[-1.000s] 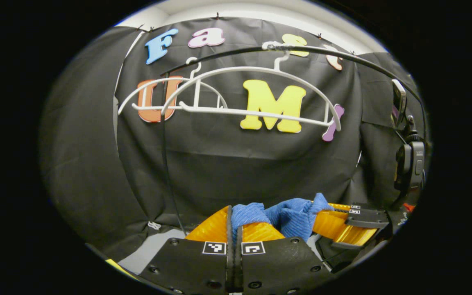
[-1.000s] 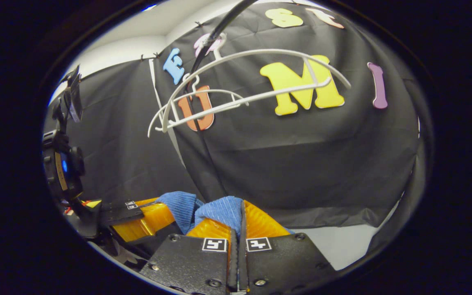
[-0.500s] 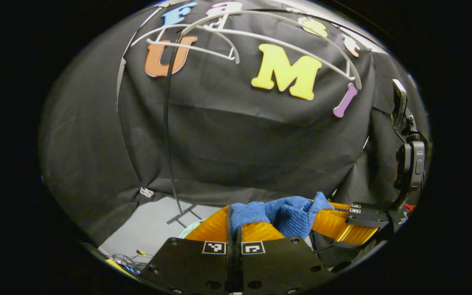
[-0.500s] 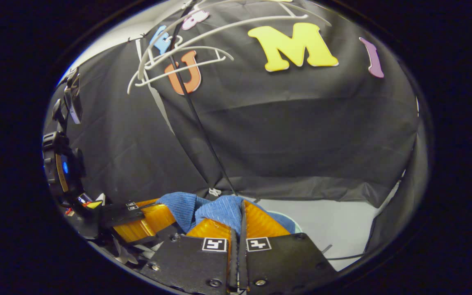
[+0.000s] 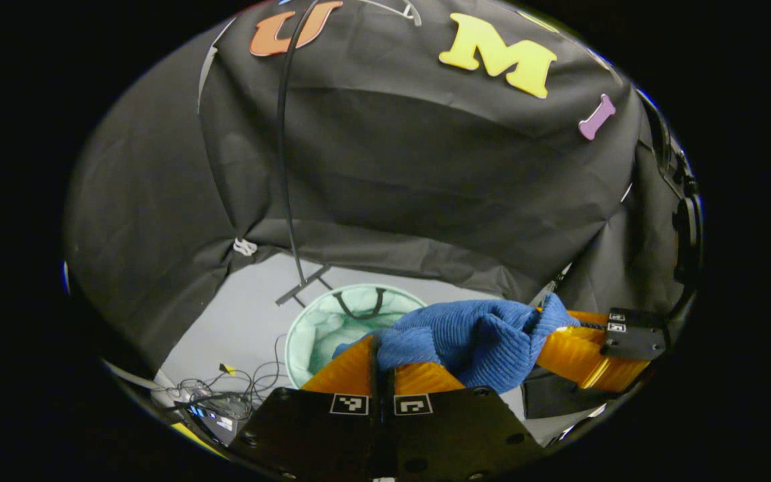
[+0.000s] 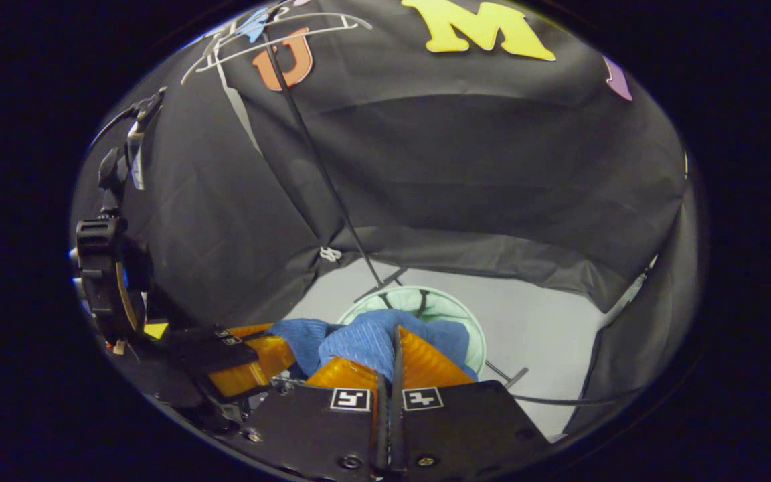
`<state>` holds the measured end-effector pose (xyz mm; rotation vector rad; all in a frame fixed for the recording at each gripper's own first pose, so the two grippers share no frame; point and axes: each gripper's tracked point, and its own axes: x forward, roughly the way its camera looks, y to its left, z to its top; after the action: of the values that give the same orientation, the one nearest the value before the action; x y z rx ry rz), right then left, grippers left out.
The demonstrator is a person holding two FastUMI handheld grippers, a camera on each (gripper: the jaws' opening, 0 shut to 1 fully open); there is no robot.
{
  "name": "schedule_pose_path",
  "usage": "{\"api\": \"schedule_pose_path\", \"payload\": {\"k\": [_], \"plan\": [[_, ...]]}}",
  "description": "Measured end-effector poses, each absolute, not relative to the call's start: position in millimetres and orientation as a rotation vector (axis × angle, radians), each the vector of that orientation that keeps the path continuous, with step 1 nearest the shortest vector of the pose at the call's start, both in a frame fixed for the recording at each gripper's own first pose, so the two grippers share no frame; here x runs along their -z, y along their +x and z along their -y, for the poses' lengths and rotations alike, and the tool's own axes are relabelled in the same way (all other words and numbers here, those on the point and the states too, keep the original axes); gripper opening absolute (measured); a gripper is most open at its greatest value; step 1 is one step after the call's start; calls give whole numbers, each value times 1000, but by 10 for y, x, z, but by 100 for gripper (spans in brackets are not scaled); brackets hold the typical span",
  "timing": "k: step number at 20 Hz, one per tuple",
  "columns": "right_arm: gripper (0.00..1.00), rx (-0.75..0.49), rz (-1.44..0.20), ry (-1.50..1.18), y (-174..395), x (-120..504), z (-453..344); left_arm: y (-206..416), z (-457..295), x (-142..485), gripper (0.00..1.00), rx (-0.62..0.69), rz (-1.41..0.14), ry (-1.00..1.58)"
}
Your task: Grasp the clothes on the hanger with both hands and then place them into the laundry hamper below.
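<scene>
1. Left gripper view: left tool [image 5: 381,348] at bottom centre, orange fingers [image 5: 349,369] pressed together on a fold of the blue garment [image 5: 472,338].
2. Same view: garment bunched between the two tools, held up off the floor, stretching right to the right tool [image 5: 559,338], whose orange fingers also pinch its far end.
3. Below and behind the garment, laundry hamper [image 5: 332,321], round, pale green mesh, standing open on the grey floor [image 5: 251,314]; garment overlapping its right rim as seen from here, well above it.
4. Black pole [image 5: 284,154] rising from a foot just beside the hamper's far edge, up along the black cloth wall [image 5: 425,174].
5. Tangle of cables [image 5: 225,388] on the floor at lower left, near the hamper.
6. Right gripper view: right tool [image 6: 395,351] at bottom centre, fingers [image 6: 425,365] closed tight on the blue garment [image 6: 365,338], cloth bulging out to the left of the grip.
7. Same view: left tool [image 6: 272,345] at lower left, orange fingers clamped on the other end of the garment; black handle and mount above it.
8. Hamper [image 6: 449,311] seen directly behind the held garment, its green rim showing above and to the right of the cloth, floor [image 6: 546,341] around it.
9. White hangers [image 6: 272,40] at the top left edge, on the pole [image 6: 318,161], bare, well apart from the garment.
</scene>
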<state>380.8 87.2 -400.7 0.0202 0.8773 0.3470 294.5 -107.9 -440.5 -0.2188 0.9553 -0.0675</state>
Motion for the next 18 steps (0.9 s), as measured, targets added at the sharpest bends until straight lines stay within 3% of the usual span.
{"api": "schedule_pose_path", "payload": {"k": [5,11,12,16,18], "plan": [[5,-288,-981,8,3788,4305,-702,2796,1081,4668,0,50,-1082,-170],[8,-285,-998,-10,3796,4425,-657,2898,1042,4644,2,26,-1071,-132],[12,-284,-988,-8,3802,4425,-638,2946,1025,4597,9,14,-1061,-126],[64,-246,-946,-20,3880,4346,-568,2944,976,4609,67,4,-1055,-113],[75,-232,-929,-28,3882,4325,-506,2894,907,4632,96,-10,-1059,-108]]}}
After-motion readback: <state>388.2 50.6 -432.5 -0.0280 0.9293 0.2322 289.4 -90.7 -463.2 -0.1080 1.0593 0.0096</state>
